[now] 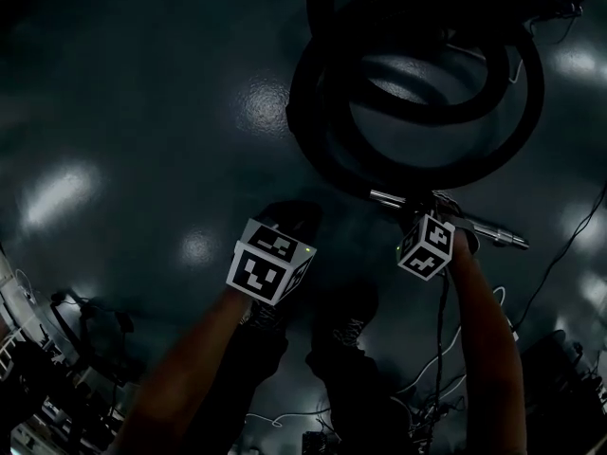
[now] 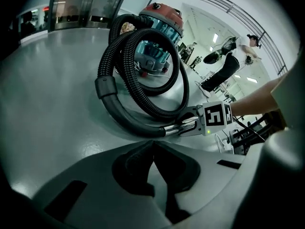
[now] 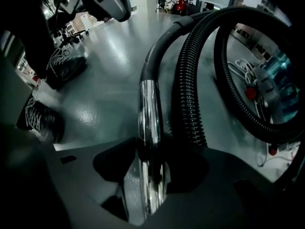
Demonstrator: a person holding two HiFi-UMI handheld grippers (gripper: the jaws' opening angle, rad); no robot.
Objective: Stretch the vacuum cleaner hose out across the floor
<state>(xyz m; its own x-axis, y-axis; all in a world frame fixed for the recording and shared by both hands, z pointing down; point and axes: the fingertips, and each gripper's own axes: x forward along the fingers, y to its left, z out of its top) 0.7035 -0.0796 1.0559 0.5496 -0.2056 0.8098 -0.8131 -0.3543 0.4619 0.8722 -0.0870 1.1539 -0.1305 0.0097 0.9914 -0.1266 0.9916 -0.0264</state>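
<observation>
Black ribbed vacuum hose lies coiled, unstretched; right gripper straddles chrome end tube, jaws wide; left gripper closed, empty.

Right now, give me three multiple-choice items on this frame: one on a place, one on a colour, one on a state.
1. Where is the tube?
A) between the right gripper's jaws
B) on a table
C) against a wall
2. The vacuum's top is:
A) blue
B) red
C) yellow
3. The hose is:
A) coiled
B) stretched straight
C) knotted
Answers: 1 A, the right gripper view shows the tube between its jaws. 2 B, it shows red in the left gripper view. 3 A, it loops in rings in the head view.
</observation>
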